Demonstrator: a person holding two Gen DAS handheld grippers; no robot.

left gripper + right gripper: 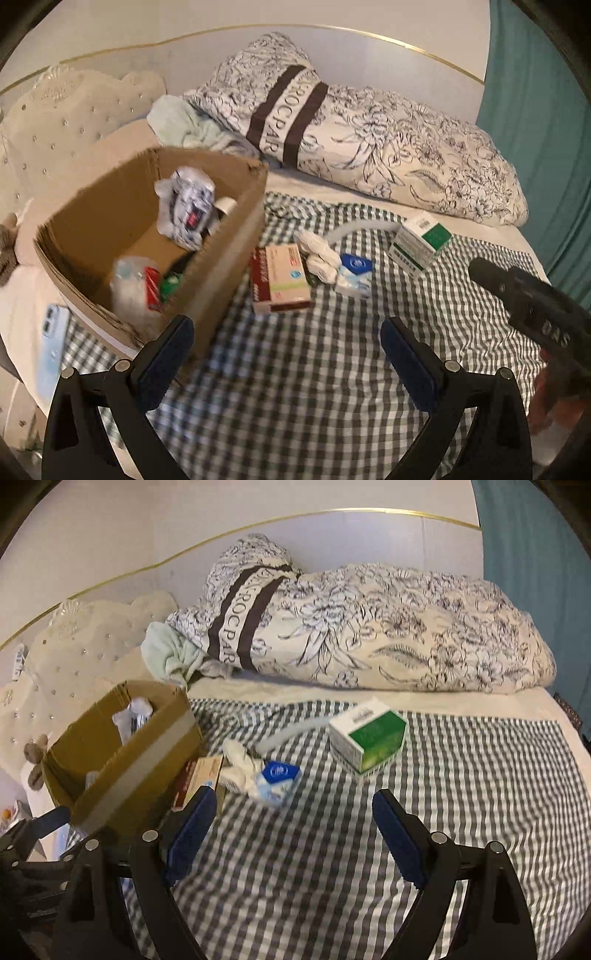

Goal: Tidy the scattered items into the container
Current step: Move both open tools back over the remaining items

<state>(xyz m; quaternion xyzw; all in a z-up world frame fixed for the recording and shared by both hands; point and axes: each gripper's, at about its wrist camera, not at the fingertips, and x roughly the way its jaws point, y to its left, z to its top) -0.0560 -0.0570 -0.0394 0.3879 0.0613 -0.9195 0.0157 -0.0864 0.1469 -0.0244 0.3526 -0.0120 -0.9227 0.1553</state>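
Note:
An open cardboard box (229, 236) stands on the checked cloth at the left and holds crumpled plastic packets (186, 206); it also shows in the right wrist view (122, 771). Beside it lie a red and beige carton (280, 280), rolled white bandages (319, 254), a blue and white packet (354, 275) and a green and white carton (419, 240). My left gripper (288, 354) is open and empty, above the cloth by the box's near corner. My right gripper (295, 834) is open and empty, short of the blue packet (277, 779) and green carton (367, 734).
A folded floral duvet (369, 147) and a pale green cloth (184, 122) lie behind the items. A tufted headboard (66, 118) is at the left. A phone (51, 350) lies left of the box. A teal curtain (535, 110) hangs at the right.

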